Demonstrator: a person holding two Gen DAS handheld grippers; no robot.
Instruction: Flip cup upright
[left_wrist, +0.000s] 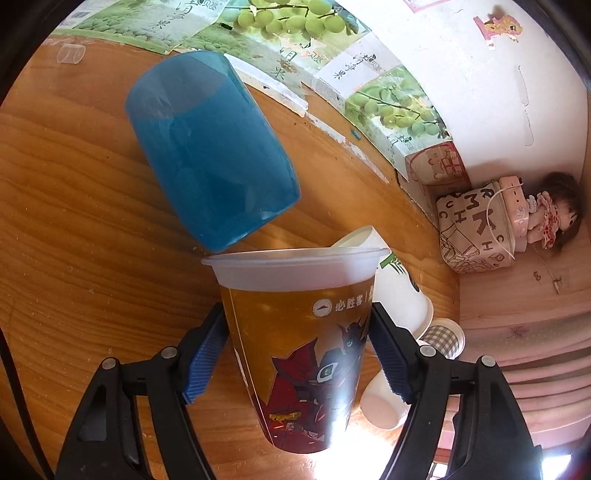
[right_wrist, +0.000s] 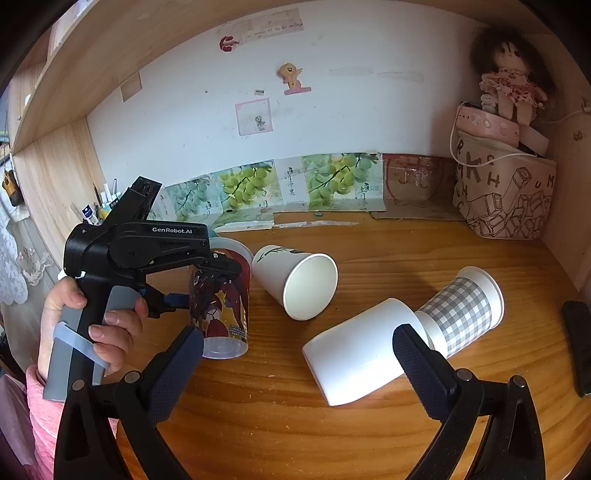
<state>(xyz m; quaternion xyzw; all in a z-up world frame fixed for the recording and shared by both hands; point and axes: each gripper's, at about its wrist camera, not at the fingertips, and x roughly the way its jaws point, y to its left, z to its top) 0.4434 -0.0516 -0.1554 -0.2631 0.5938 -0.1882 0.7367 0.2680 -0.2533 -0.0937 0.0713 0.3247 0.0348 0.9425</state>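
Left tongs (left_wrist: 297, 354) clamped on printed cup (left_wrist: 299, 332), axis vertical, rim up, right tongs (right_wrist: 297, 360) apart

Doll (right_wrist: 511, 79) atop lettered box (right_wrist: 506, 195), grape-print cartons (right_wrist: 280, 186) along wall, wooden desk (right_wrist: 332, 424)

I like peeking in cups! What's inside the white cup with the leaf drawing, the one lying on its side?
Nothing shows inside the leaf cup: its open mouth faces the right wrist camera and only plain white wall is visible. The very bottom is shaded, so a tiny thing there could be missed.
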